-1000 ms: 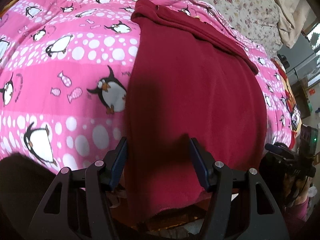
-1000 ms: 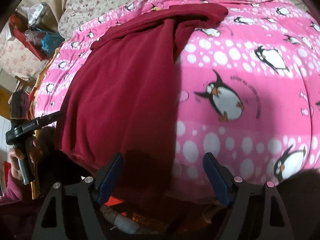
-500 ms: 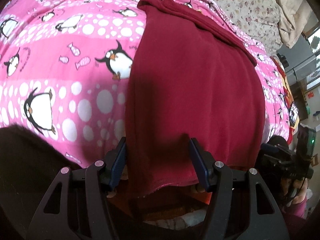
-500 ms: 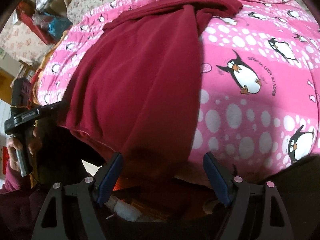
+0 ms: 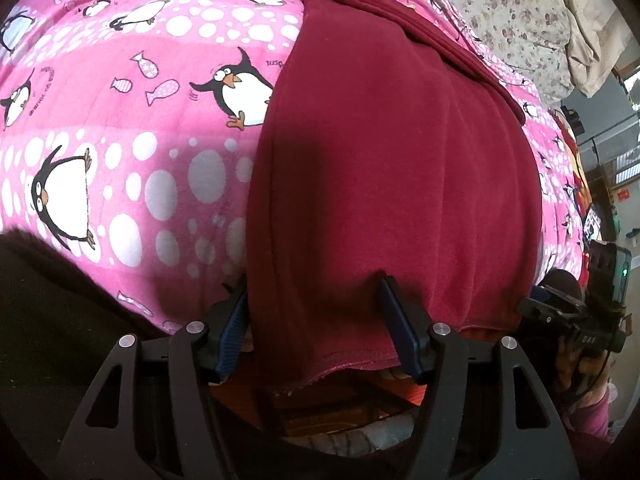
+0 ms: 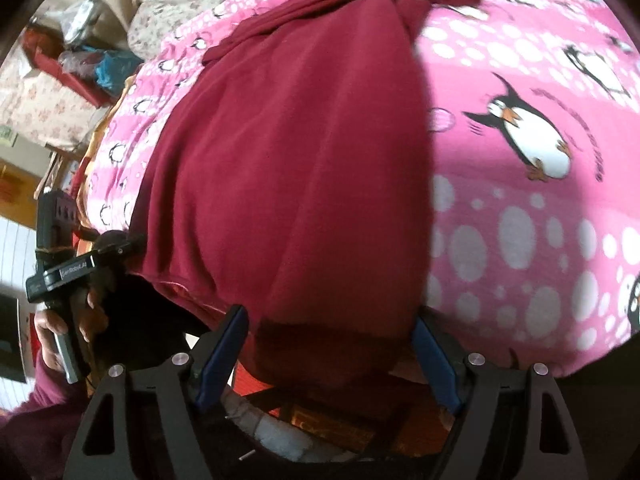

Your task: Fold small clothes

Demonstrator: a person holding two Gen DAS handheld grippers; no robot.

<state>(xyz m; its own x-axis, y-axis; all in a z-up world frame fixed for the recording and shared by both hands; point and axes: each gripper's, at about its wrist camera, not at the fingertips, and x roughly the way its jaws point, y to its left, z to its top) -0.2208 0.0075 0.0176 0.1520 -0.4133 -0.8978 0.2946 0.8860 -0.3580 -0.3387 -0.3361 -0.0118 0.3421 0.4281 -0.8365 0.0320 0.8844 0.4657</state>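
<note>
Nearest each lens, the hem of the red garment (image 5: pixel 384 184) hangs over the front edge of the bed, and both grippers straddle it. The left gripper (image 5: pixel 316 332) has its jaws spread, with the garment's left hem corner lying between the blue pads; no pinch on the cloth shows. The right gripper (image 6: pixel 328 348) stands wider, its jaws spread around the right hem corner, also without a visible pinch.

The risk lies here: if the jaws close this low, they may catch only one layer, or miss the hem, so the fold would drag askew. The garment could also slide further off the edge, since the hem already overhangs.

Both grippers point steeply down at the bed edge, side by side; in the right view a hand (image 6: pixel 60 320) grips the left handle.

Farther off, the garment lies flat on the penguin blanket (image 5: pixel 120 140), its far end bunched in folds near the floral sheet (image 5: pixel 500 12).
</note>
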